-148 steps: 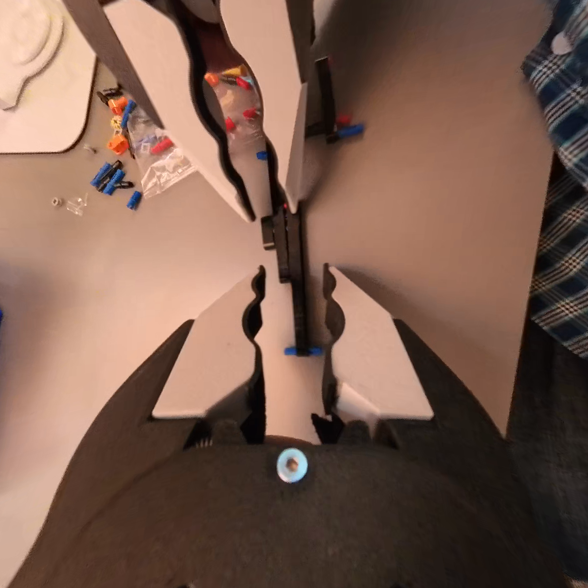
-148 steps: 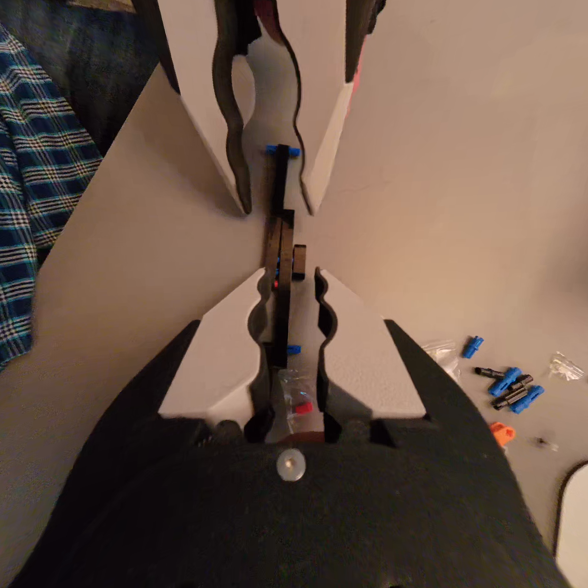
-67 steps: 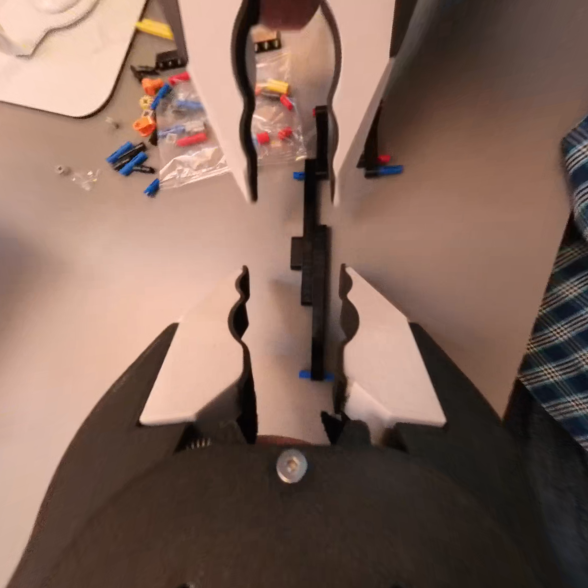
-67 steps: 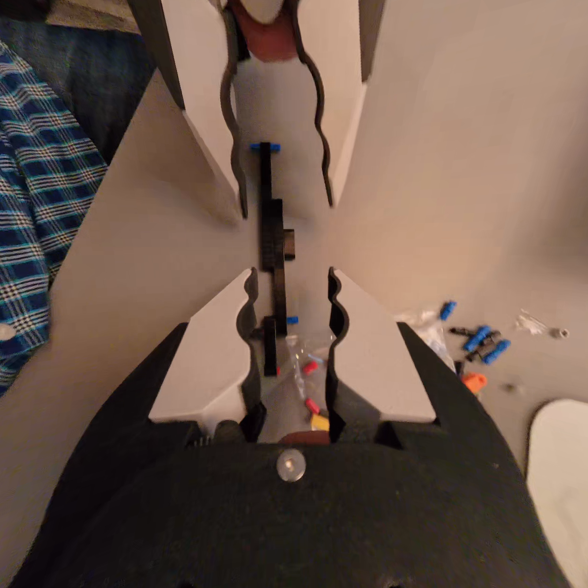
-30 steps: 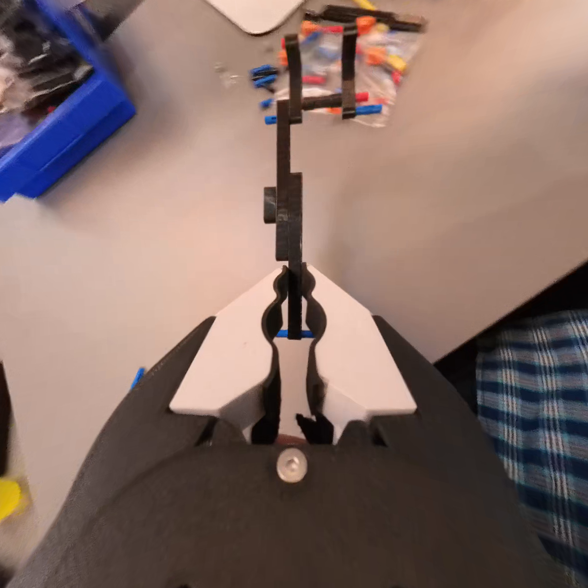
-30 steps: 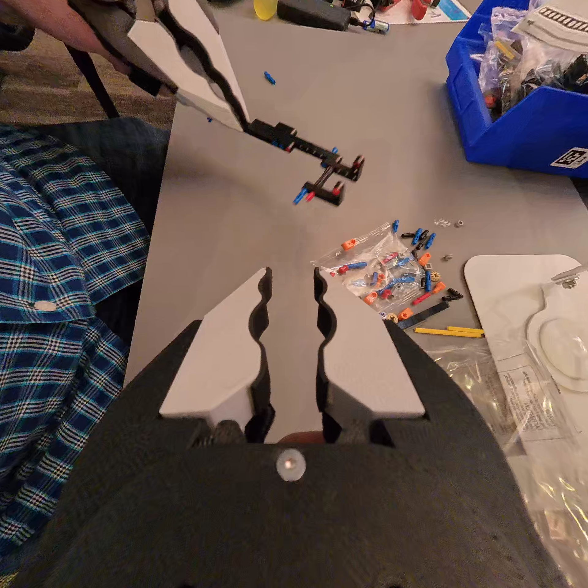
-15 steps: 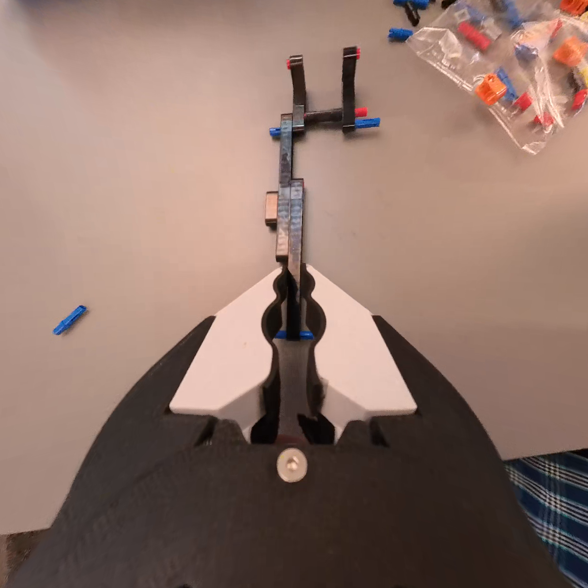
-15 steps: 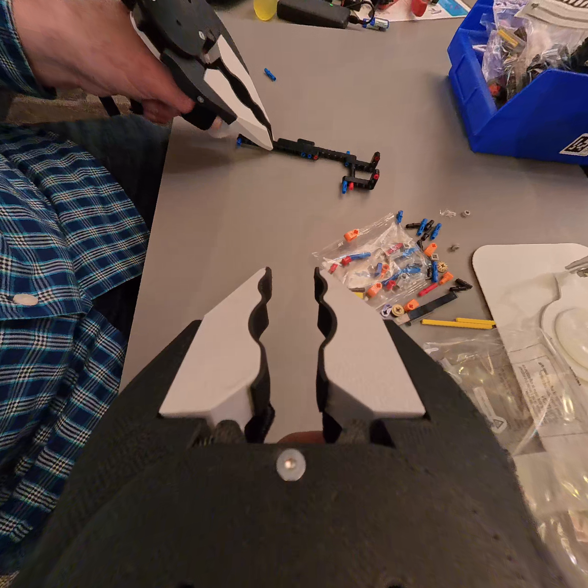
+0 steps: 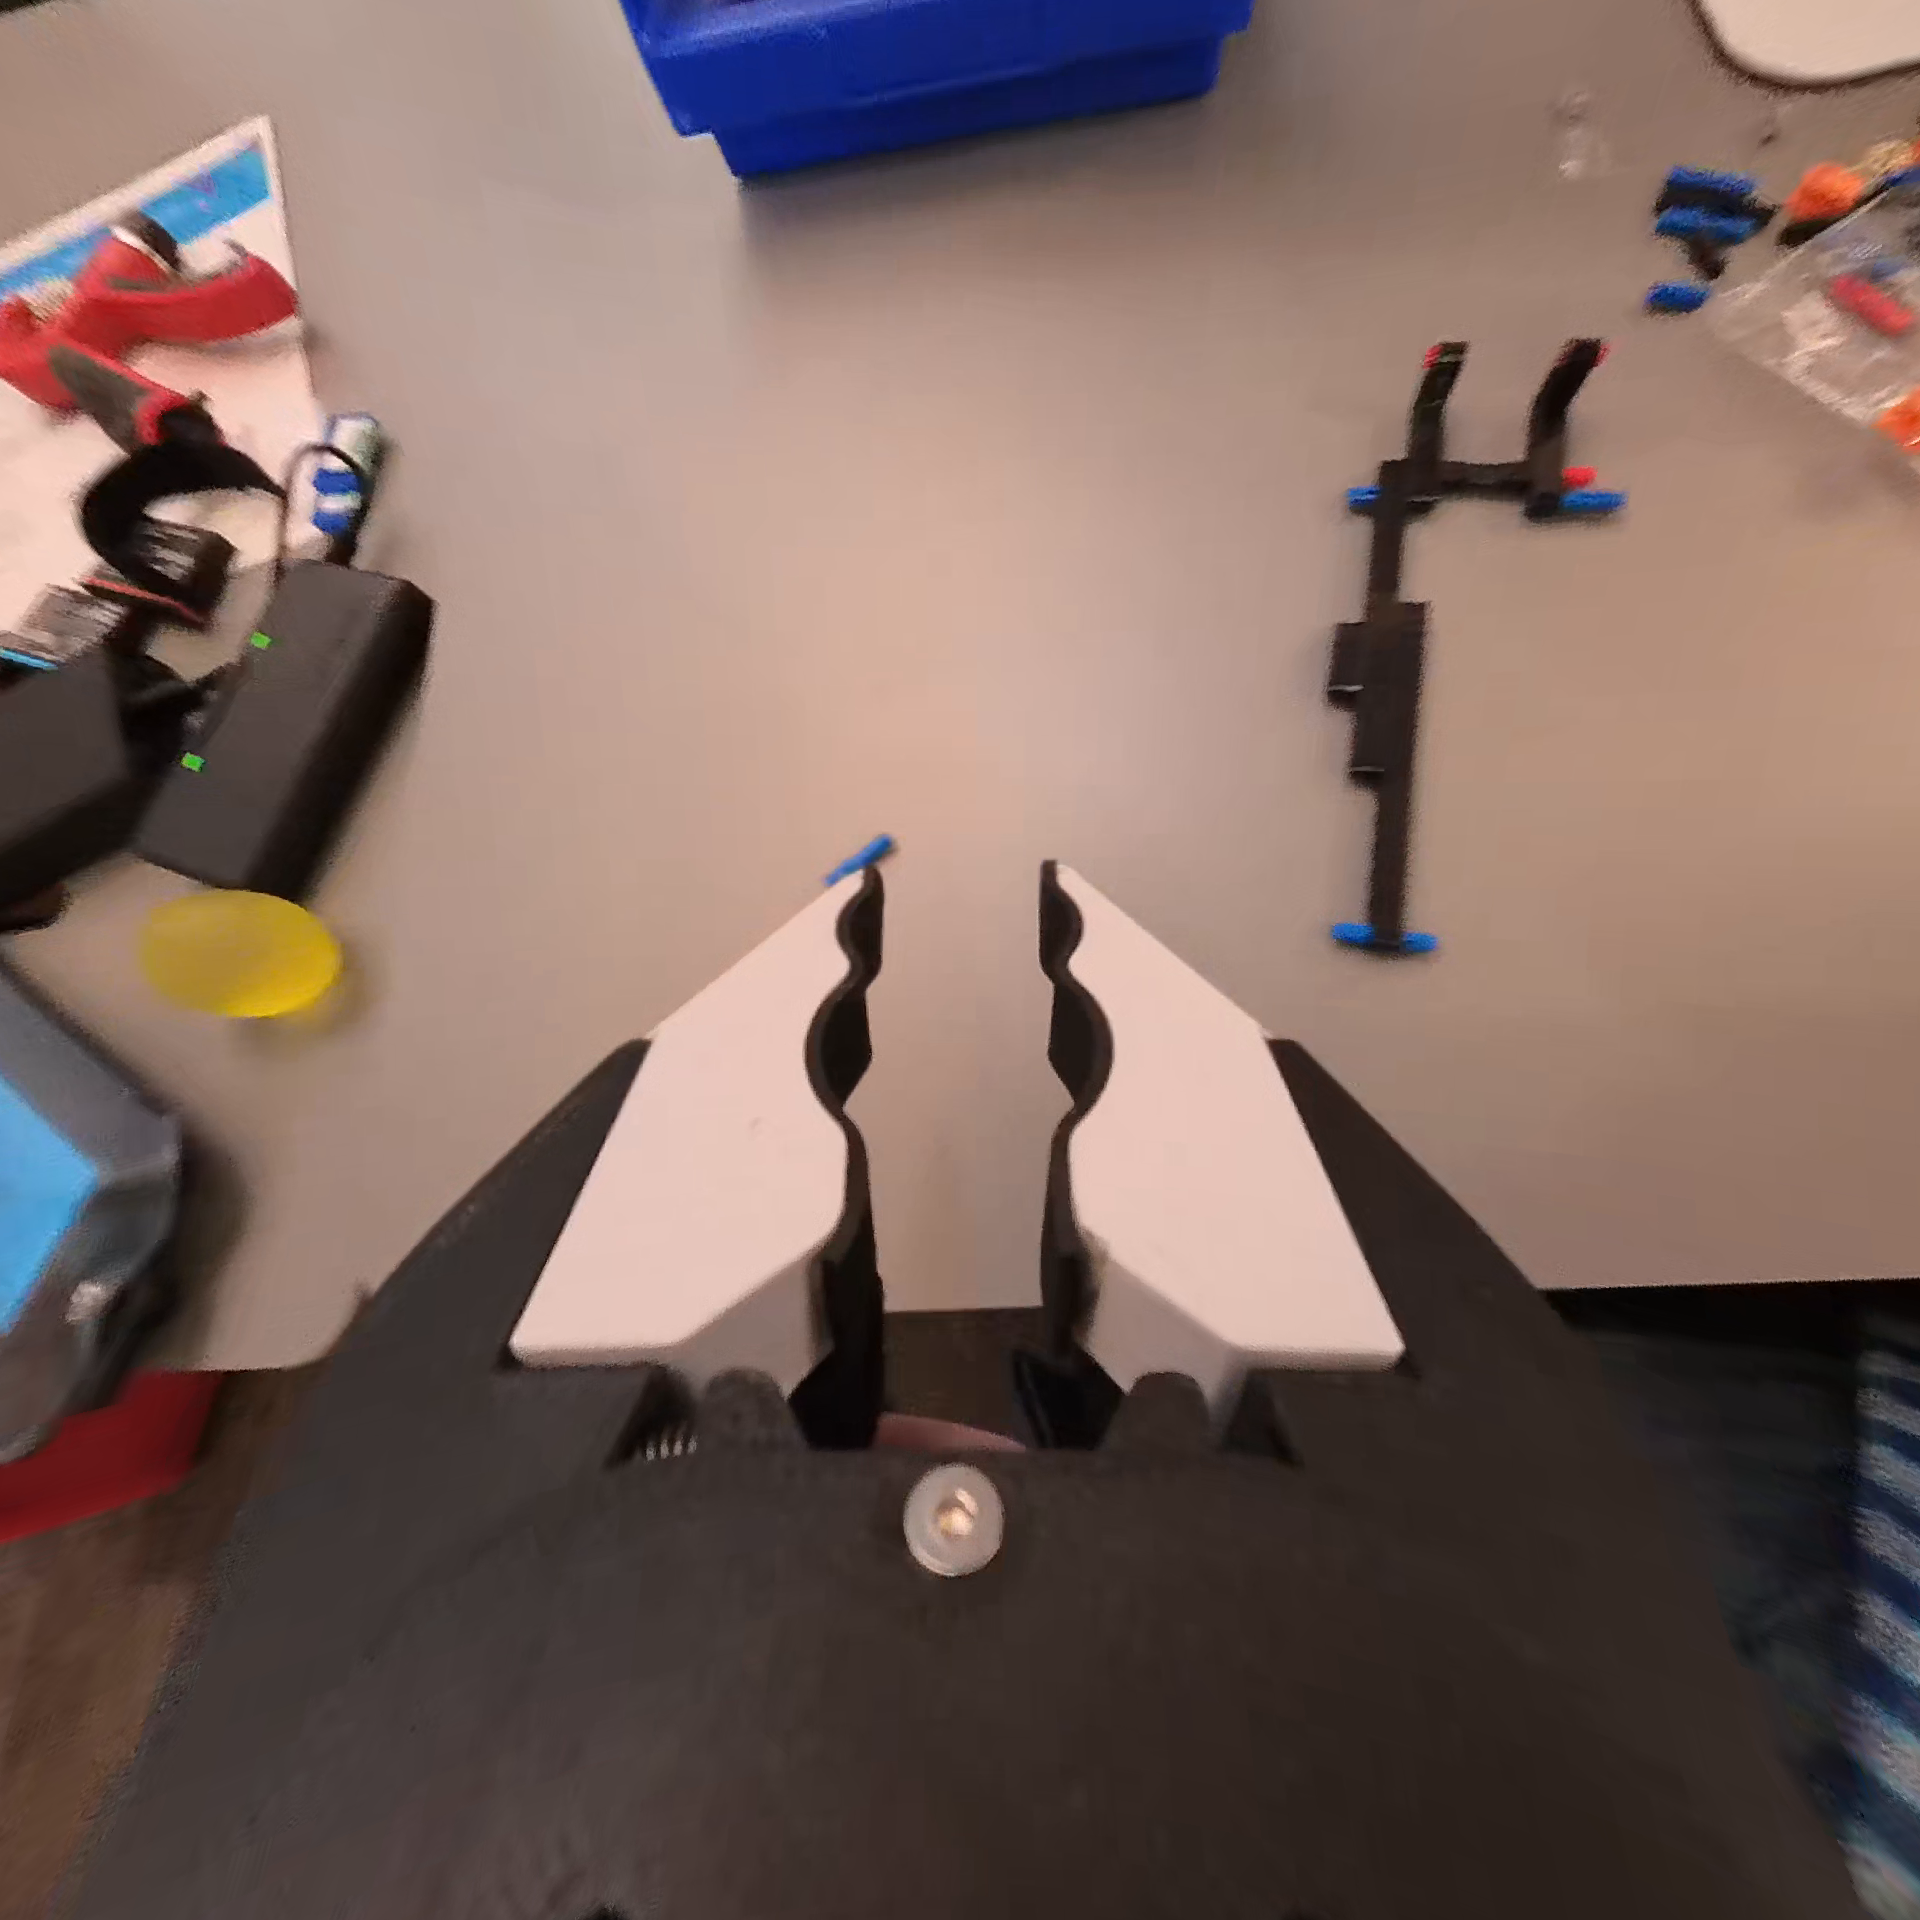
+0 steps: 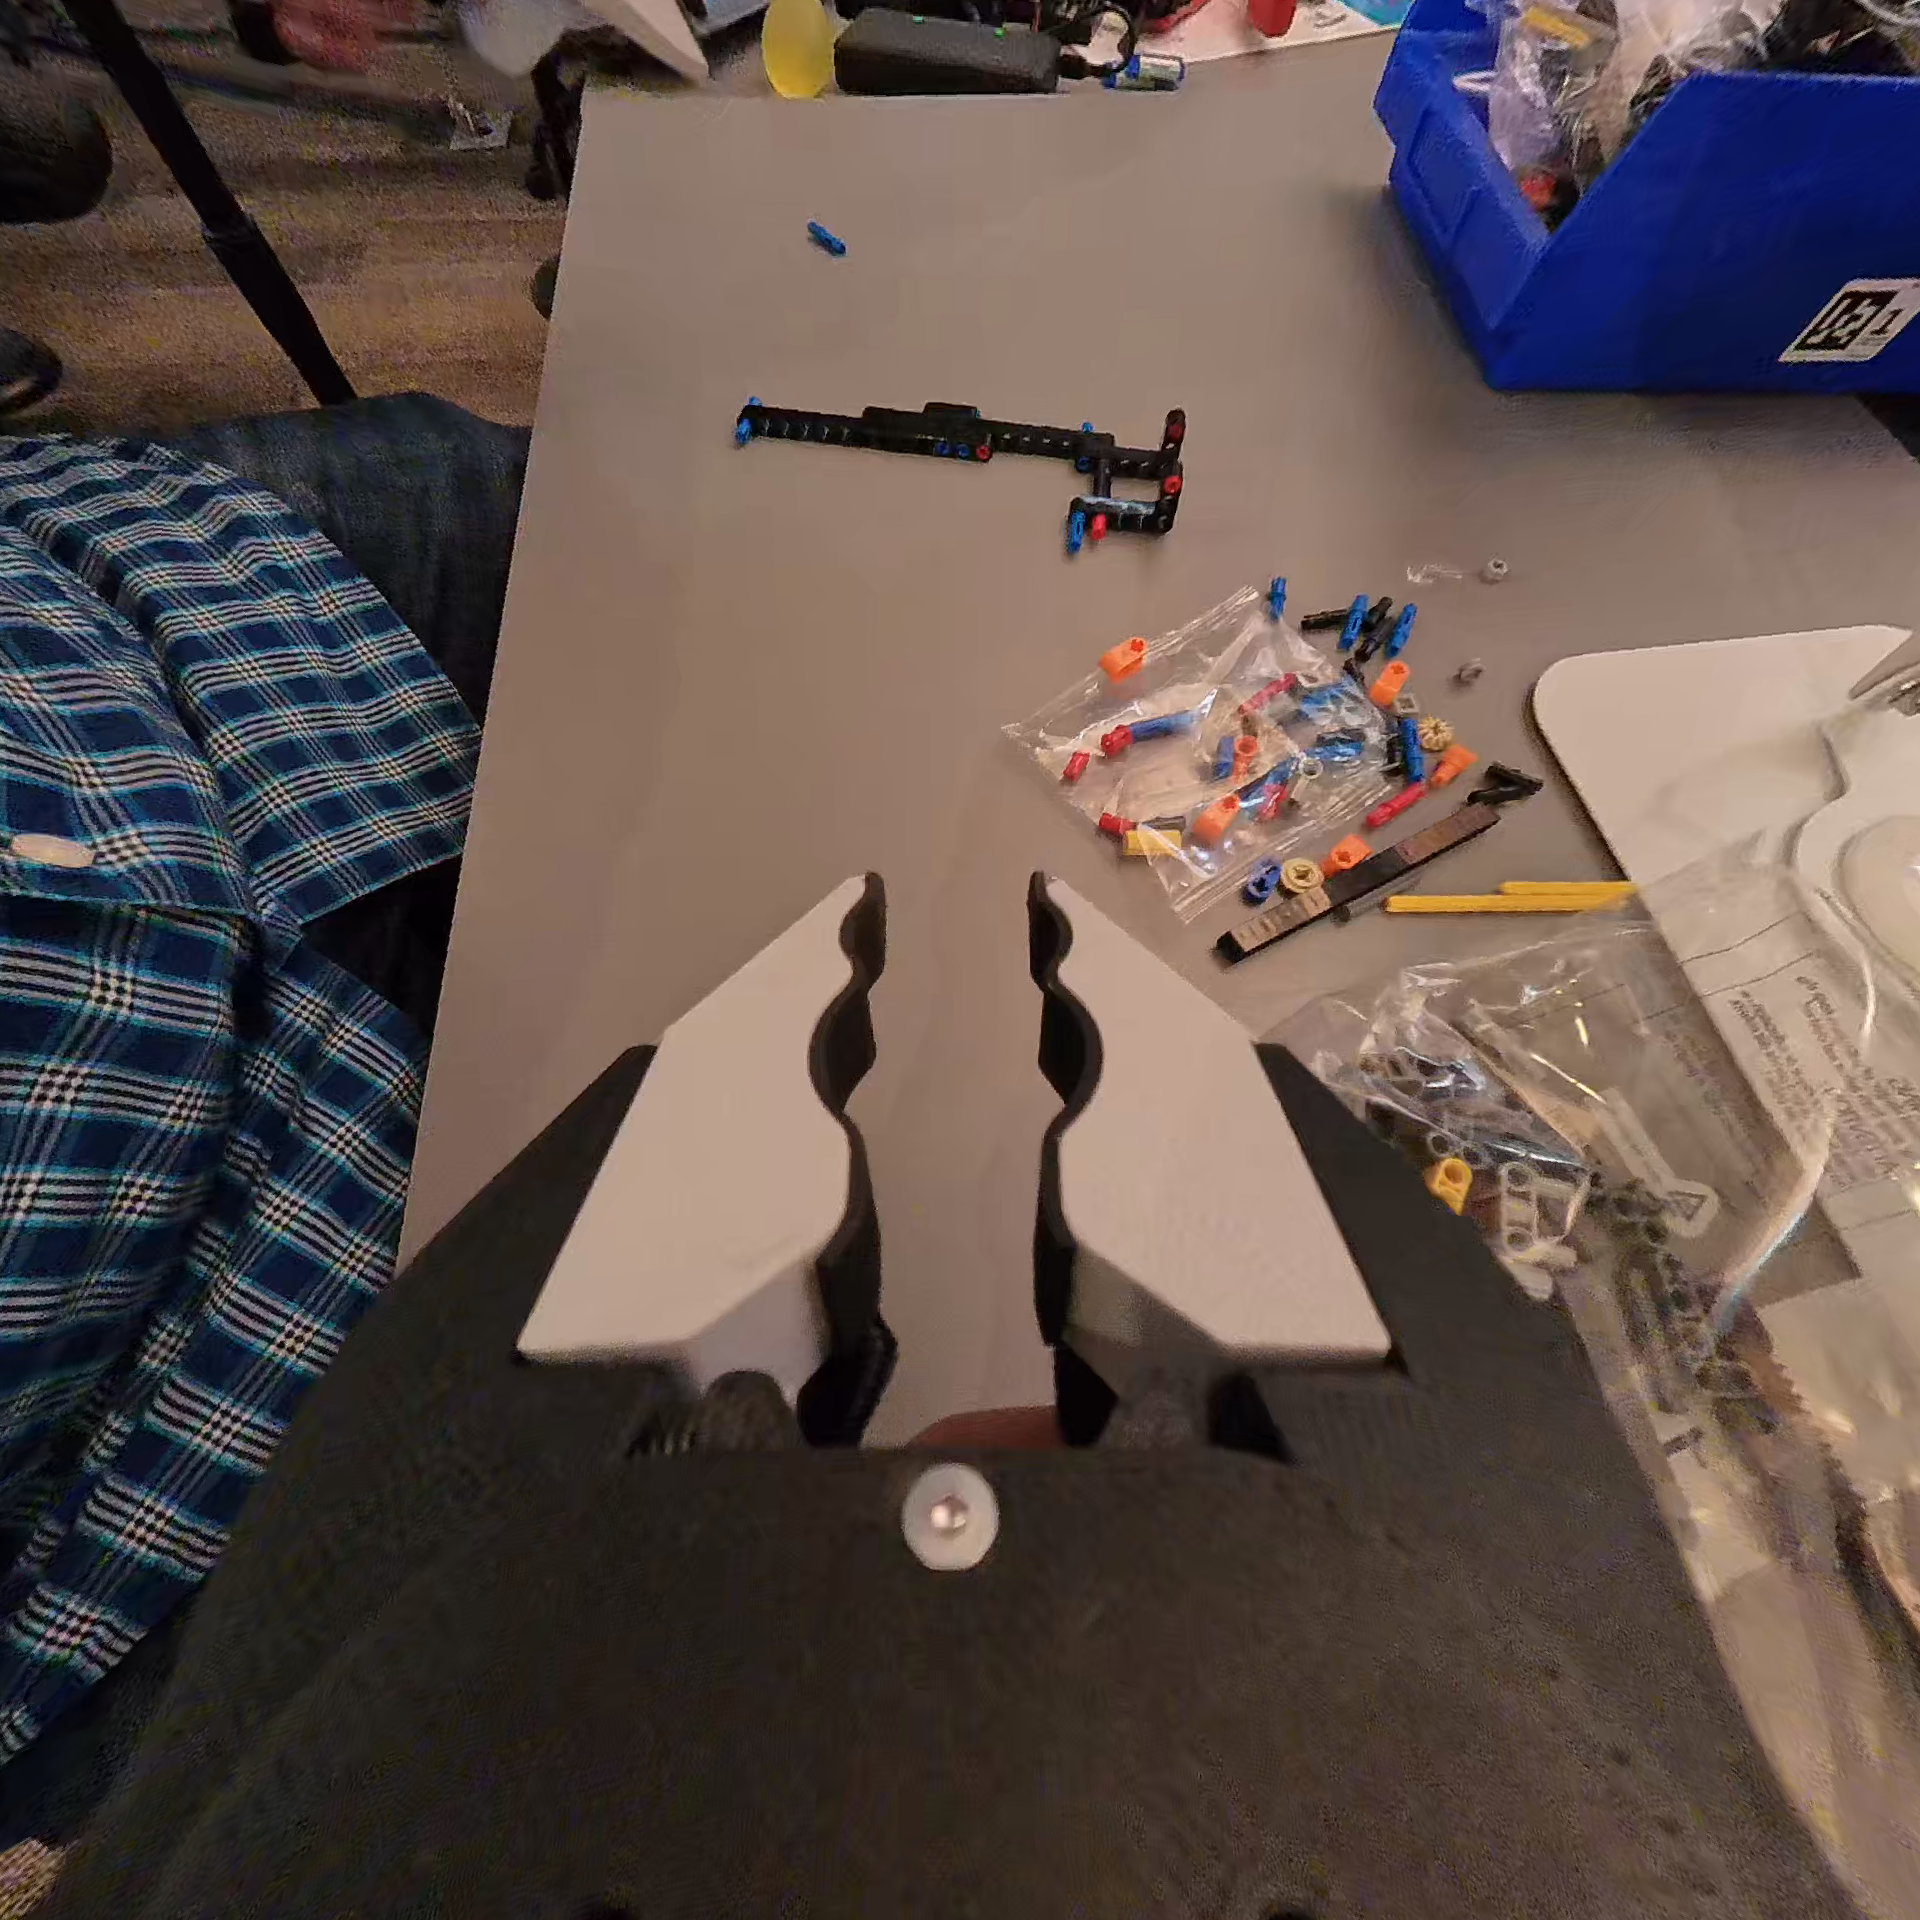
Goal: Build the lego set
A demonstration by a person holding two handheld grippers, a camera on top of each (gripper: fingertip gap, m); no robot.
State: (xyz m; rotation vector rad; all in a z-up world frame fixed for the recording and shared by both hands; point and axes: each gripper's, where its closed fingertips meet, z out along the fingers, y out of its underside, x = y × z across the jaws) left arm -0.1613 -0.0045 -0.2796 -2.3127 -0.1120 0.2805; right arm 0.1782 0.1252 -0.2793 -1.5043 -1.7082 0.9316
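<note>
The long black beam assembly with blue and red pins lies flat on the grey table, clear of both tools. The left gripper and right gripper are empty, jaws parted. Risk: the loose blue pin beside the left fingertip could be knocked off the table edge.

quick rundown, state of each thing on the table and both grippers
left gripper: open, empty
right gripper: open, empty
black lego assembly: lying flat on the table, released
small parts bag: lying flat, pieces spilled beside it
blue bin: upright, filled with bags
loose blue pin: lying alone near the far edge
</note>
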